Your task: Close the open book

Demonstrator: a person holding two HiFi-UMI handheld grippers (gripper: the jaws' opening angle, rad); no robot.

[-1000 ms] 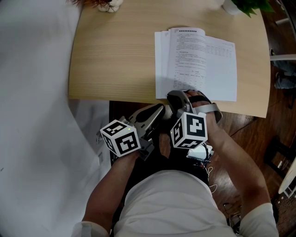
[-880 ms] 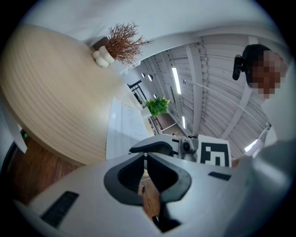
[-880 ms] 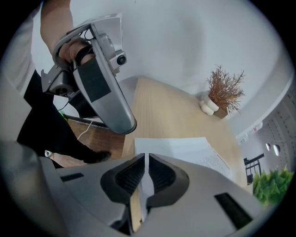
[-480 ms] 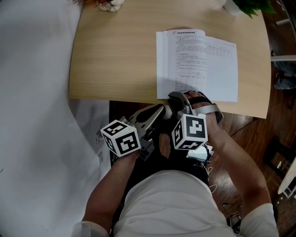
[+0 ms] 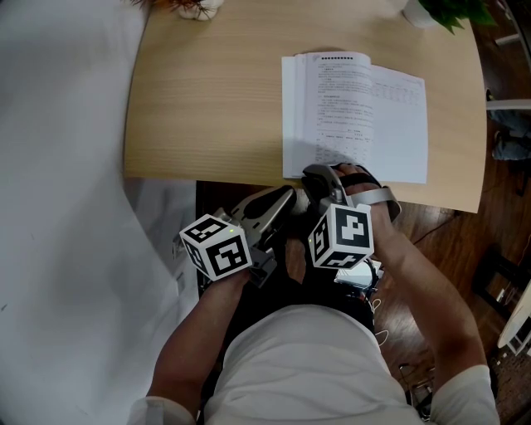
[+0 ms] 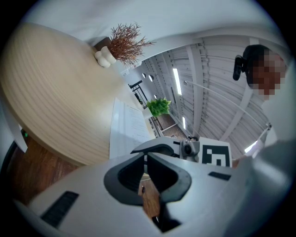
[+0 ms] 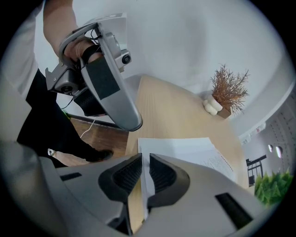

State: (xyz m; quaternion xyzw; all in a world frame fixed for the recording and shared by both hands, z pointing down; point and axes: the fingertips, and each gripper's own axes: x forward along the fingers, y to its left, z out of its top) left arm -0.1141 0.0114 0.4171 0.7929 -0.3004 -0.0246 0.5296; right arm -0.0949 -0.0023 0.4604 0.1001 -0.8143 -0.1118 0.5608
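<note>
1. The left gripper [image 5: 289, 199] is held off the tabletop [image 5: 207, 100], just below its near edge. Its jaws are closed together and hold nothing.
2. The right gripper [image 5: 319, 176] sits at the near edge of the tabletop. Its jaws are pinched to a narrow slit, and the white edge of a page shows in it.
3. The book [image 5: 365, 116] lies open and flat towards the near right corner, its near edge close to the tabletop's near edge.
4. A plant [image 5: 440, 10] stands at the far right corner.
</note>
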